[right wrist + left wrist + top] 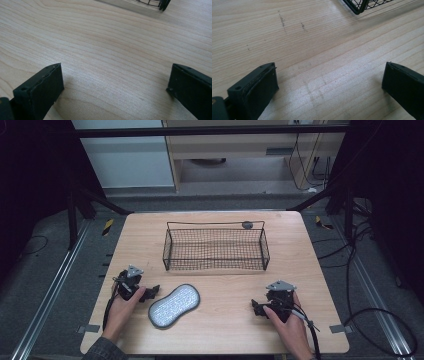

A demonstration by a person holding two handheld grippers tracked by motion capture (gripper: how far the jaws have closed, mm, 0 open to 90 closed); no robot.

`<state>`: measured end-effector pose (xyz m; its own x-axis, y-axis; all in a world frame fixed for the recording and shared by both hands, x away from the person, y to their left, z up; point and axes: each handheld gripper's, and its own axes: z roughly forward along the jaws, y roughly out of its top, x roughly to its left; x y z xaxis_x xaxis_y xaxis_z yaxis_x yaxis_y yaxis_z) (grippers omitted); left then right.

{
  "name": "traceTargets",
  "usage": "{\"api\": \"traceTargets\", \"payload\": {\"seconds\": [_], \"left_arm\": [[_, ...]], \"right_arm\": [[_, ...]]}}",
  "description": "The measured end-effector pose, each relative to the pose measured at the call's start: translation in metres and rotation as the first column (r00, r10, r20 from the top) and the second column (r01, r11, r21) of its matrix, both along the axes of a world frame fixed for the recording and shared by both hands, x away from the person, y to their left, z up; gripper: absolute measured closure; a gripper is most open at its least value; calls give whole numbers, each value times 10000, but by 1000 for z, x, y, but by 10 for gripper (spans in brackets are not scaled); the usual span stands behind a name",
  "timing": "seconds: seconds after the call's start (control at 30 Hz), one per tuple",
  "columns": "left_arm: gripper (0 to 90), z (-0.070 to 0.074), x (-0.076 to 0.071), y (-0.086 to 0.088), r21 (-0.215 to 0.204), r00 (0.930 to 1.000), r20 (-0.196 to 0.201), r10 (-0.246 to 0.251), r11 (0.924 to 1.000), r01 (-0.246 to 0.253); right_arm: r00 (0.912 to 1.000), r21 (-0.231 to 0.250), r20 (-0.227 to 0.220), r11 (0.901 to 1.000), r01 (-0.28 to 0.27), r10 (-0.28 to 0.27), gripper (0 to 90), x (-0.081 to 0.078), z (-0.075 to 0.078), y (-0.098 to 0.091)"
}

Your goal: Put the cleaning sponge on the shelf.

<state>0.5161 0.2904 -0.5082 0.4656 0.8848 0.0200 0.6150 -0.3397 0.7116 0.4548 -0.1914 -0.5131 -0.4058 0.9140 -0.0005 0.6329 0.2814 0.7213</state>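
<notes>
left hand-held gripper (150,292) agape beside grey pad (174,305)

On my table (305,270) the wire basket (215,247) sat toward the far side, about midway across, and the oval pad (174,305) lay nearer to me, in front of the basket's left half and well apart from it. My left gripper (152,291) rested on the table just left of the pad, while my right gripper (256,307) rested toward the near right, well apart from the pad. In the left gripper view a corner of the basket (358,6) stood beyond the jaws, up and to the right.
</notes>
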Motion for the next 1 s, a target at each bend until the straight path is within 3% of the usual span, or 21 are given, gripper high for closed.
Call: {"api": "traceTargets", "payload": {"seconds": [0.23, 0.47, 0.67, 0.83, 1.0], "left_arm": [[30, 3, -2, 2, 194, 10000, 64, 70, 9998, -72], [27, 23, -14, 2, 133, 9988, 478, 43, 9999, -49], [26, 38, -27, -7, 232, 9966, 687, -457, 9988, 442], [36, 42, -30, -16, 34, 9945, 596, -858, 9963, 858], [51, 46, -33, -20, 110, 9915, 648, -1127, 9936, 1123]], "right_arm": [[9999, -21, 30, 9999, 152, -152, 3, 1, 0, 2], [9999, -27, 45, 9999, 133, -133, 3, 0, 0, 2], [10000, -20, 18, 10000, 49, -49, 3, 1, 0, 2], [10000, -32, 31, 10000, 54, -54, 3, 1, 0, 2], [10000, -35, 31, 10000, 58, -58, 3, 1, 0, 2]]}}
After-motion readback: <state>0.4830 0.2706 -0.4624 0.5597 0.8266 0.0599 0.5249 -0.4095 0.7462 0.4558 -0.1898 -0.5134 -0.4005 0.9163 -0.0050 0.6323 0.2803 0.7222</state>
